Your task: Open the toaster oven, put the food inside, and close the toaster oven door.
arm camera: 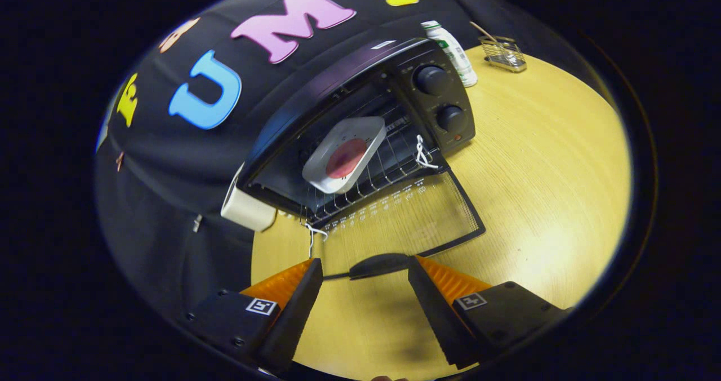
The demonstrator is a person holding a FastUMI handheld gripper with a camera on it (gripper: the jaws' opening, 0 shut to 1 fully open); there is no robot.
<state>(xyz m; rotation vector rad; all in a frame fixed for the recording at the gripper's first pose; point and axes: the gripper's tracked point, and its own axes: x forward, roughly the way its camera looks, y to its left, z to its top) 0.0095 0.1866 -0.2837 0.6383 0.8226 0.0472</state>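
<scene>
Writing is scarce: pale printed rows run across the glass of the black toaster oven (360, 127) door (403, 220), and small marks ring its two round black knobs (432, 80), all too small for me to read. A white plastic bottle with a green label (452, 53) stands just behind the oven's knob side, its print also illegible. My finger blocks each carry a small square black-and-white marker.

My gripper (365, 274) is spread wide with nothing between the fingers (301, 296). The door's dark curved handle (378, 264) sits just ahead of them, level with the tips and within the gap; I cannot tell whether either tip touches it. The door lies folded down flat toward me from the oven's mouth. Inside the oven, on the wire rack (388, 164), rests a white square dish holding a round reddish piece of food (345, 154), well beyond my fingers. White string is tied to the rack on the oven's knob side, and another piece hangs at the door's opposite corner.

Everything stands on a pale yellow wood-grain table (552, 161). A small wire mesh basket with a thin stick in it (503, 53) sits beside the bottle, farther from the oven. A cream-coloured box (246, 209) sits against the oven's side away from the knobs. Black cloth walls the booth behind the oven.
</scene>
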